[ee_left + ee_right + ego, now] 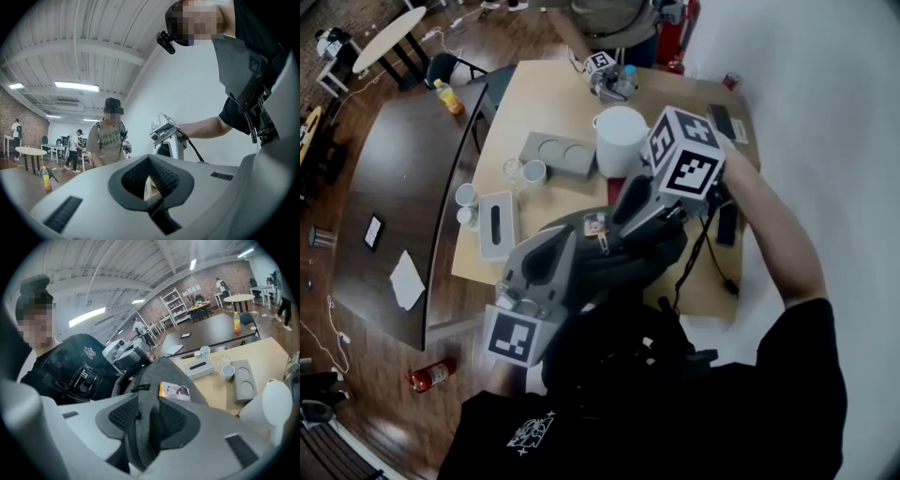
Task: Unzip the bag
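Between the two claws in the head view, the dark grey bag point(628, 267) sits as a bunched ridge. Its long axis runs from the left claw point(561, 246) across to the right claw point(623, 217). The right claw meets the bag's upper edge just beside a small printed tag point(597, 225), and the left claw comes in at the bag's opposite end. The light wooden surface point(534, 103) lies beyond the bag; I cannot tell whether the bag rests on it.

Along the left gripper view, the left claw point(151, 180) stands narrow, its pads a slit apart with pale background showing through. No part of the bag lies between them. The bag is out of this view, so it probably lies below the claw's line.

Along the right gripper view, the right claw point(140, 420) is clamped on a fold of the bag point(152, 376). The fabric rises between its pads and runs straight away toward the left claw point(136, 357). On that ridge, just past the pads and beside the tag point(174, 390), sits a small black pull point(139, 387); I cannot tell whether it is the zip's slider. With the right claw anchoring the bag, the free left claw is likely the one to drop onto this ridge and draw along its length.
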